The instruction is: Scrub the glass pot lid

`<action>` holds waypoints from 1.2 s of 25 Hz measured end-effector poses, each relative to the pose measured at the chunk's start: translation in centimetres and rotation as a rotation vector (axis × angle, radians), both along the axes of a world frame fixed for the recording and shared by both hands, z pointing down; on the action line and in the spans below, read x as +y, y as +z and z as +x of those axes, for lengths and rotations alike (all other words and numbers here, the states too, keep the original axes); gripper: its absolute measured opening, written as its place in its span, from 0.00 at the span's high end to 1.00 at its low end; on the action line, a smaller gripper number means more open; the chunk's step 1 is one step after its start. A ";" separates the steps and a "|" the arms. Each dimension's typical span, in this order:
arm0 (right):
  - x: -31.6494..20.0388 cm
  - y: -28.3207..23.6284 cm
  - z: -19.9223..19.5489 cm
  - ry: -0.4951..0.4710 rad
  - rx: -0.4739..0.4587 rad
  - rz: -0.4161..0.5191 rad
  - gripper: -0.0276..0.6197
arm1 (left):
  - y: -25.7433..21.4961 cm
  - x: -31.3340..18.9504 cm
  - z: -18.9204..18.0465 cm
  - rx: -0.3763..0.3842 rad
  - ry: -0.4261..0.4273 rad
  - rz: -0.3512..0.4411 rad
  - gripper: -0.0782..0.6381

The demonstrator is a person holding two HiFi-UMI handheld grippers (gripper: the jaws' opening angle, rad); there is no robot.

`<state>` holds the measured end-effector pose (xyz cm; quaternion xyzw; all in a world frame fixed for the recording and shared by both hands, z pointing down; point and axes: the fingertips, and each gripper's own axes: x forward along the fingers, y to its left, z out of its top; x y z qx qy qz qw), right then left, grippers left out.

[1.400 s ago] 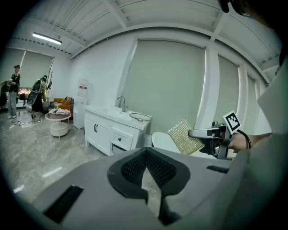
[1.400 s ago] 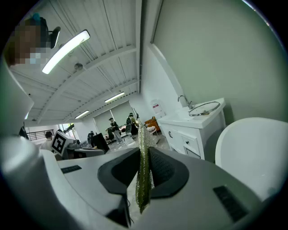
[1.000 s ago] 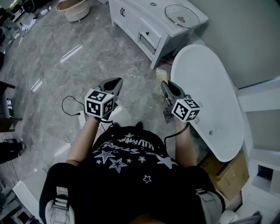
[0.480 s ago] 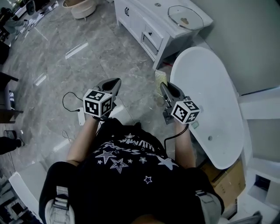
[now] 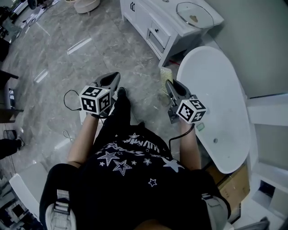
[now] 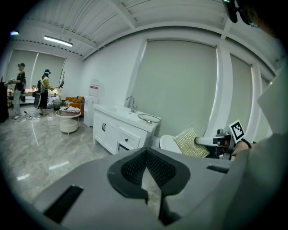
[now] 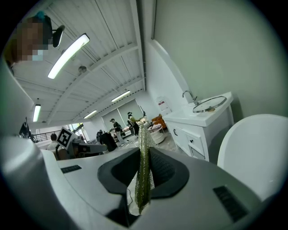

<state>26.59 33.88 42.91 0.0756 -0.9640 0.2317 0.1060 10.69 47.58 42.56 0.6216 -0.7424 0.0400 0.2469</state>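
The glass pot lid (image 5: 194,14) lies flat on the white vanity counter (image 5: 168,18) far ahead; it also shows as the lid (image 6: 148,118) and the lid (image 7: 209,104), beside a tap. My right gripper (image 5: 170,85) is shut on a gold-green scouring pad (image 5: 166,75), which stands on edge between its jaws as the pad (image 7: 143,134). My left gripper (image 5: 111,80) is shut with nothing between its jaws (image 6: 146,173). Both grippers are held in the air over the floor, well short of the vanity. The right gripper (image 6: 216,141) with the pad (image 6: 191,143) appears in the left gripper view.
A white bathtub (image 5: 216,99) stands close on the right, next to the vanity. Marble floor (image 5: 67,58) spreads to the left, with a cable (image 5: 67,96) lying on it. A round low table (image 5: 85,4) and several people (image 6: 18,87) are far off.
The vanity and lid have shifted slightly right in the head view. My left gripper has moved left and forward, and the person's leg now steps out between the grippers. The right gripper still holds the pad.
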 end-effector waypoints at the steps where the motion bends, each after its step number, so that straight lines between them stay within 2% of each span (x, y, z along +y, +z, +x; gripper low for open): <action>1: -0.3 0.0 -0.4 0.003 0.004 0.001 0.86 | 0.1 -0.4 -0.7 0.003 0.001 0.003 0.88; 8: -5.2 1.1 -4.7 0.064 0.051 0.000 0.86 | 1.7 -6.1 -6.8 0.041 0.038 0.015 0.88; 14: -10.3 2.3 -11.6 0.109 0.087 -0.014 0.86 | 3.3 -11.6 -14.2 0.084 0.070 0.007 0.88; 19: -13.9 1.3 -17.4 0.139 0.086 -0.015 0.86 | 3.2 -16.0 -19.6 0.101 0.125 -0.004 0.88; 24: -17.3 1.2 -21.7 0.187 0.097 -0.025 0.86 | 3.0 -20.0 -24.2 0.111 0.168 0.004 0.88; 30: -18.7 1.1 -26.0 0.212 0.125 -0.020 0.85 | 3.5 -22.5 -27.9 0.134 0.245 0.002 0.88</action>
